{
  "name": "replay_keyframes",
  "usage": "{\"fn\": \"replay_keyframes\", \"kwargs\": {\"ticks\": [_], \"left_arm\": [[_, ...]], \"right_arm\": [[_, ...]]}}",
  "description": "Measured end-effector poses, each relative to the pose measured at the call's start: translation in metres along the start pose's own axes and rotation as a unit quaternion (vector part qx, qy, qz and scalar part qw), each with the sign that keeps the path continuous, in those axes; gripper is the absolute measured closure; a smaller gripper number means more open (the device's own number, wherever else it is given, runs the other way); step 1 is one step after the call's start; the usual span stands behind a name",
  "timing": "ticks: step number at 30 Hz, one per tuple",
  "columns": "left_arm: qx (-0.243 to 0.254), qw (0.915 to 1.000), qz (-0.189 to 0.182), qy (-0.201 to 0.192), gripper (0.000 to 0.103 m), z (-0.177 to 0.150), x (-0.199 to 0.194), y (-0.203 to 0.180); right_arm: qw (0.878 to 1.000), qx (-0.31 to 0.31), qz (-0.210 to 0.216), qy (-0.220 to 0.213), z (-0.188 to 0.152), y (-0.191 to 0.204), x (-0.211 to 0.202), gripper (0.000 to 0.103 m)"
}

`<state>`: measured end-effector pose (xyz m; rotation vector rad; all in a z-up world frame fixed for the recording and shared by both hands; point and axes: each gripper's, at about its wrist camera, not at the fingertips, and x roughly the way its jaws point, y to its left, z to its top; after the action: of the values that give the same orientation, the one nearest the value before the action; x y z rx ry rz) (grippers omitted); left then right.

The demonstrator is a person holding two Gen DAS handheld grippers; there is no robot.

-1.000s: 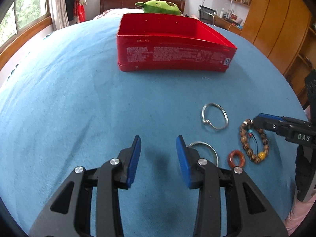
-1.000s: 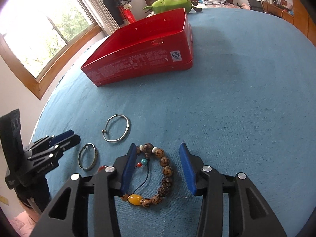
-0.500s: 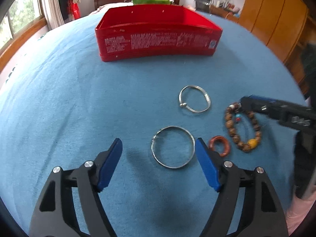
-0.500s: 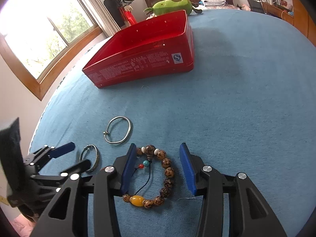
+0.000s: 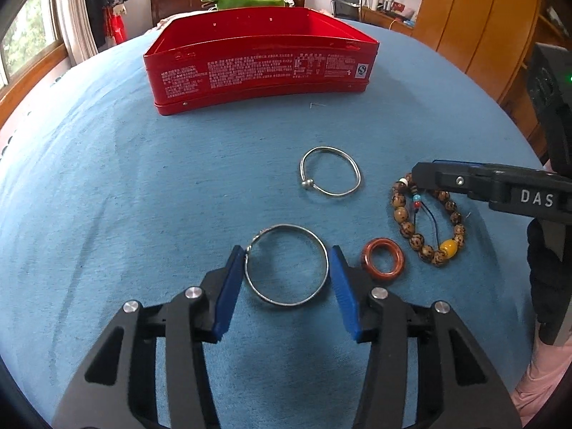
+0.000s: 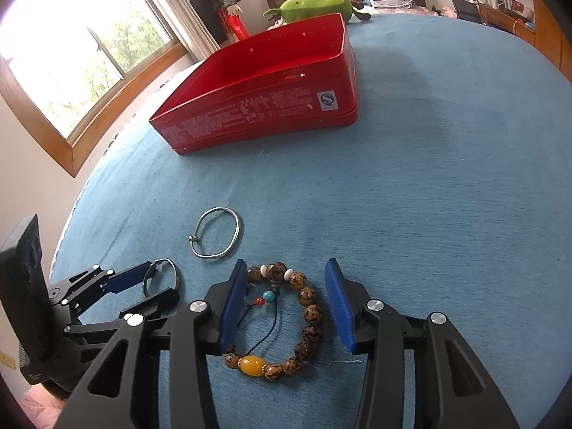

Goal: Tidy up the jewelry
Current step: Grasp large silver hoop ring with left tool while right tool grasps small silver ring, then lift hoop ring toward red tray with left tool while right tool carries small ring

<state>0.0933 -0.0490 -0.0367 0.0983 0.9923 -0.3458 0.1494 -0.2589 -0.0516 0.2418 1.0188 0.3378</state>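
Both hand-held grippers straddling jewelry on the blue bed (image 5: pixel 107 178); red tin (image 5: pixel 261 64) sitting open behind.

The left hand-held gripper (image 5: pixel 286 279) is closing its blue pads around the thin round silver bangle (image 5: pixel 286 266), one pad touching it, not yet gripping. The right hand-held gripper (image 6: pixel 282 304) is hanging unclenched over the brown beaded bracelet (image 6: pixel 307 314) with its yellow bead. The knobbed silver bangle (image 6: pixel 216 232) is lying nearer the tin. Only the left view is showing the smooth orange ring (image 5: pixel 383 260), just beside the thin bangle.
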Motion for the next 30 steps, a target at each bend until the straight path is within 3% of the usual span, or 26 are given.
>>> {"fn": "replay_keyframes", "kwargs": {"ticks": [10,14,22,30], "left_arm": [[-0.017,0.9997,-0.016,-0.006,0.056,0.001,-0.004,0.011],[-0.031,0.9993,-0.015,-0.011,0.056,0.004,-0.007,0.021],[-0.08,0.9957,0.018,-0.044,0.056,0.011,-0.023,0.063],[-0.1,0.993,0.032,-0.055,0.056,0.014,-0.028,0.08]], "right_arm": [[1.0,-0.023,-0.007,0.012,0.012,0.023,0.011,0.058],[0.999,-0.032,-0.006,0.022,0.019,0.035,0.02,0.049],[0.998,-0.053,-0.017,0.041,0.026,0.056,0.038,0.046],[0.996,-0.072,-0.034,0.05,0.032,0.078,0.055,0.034]]}}
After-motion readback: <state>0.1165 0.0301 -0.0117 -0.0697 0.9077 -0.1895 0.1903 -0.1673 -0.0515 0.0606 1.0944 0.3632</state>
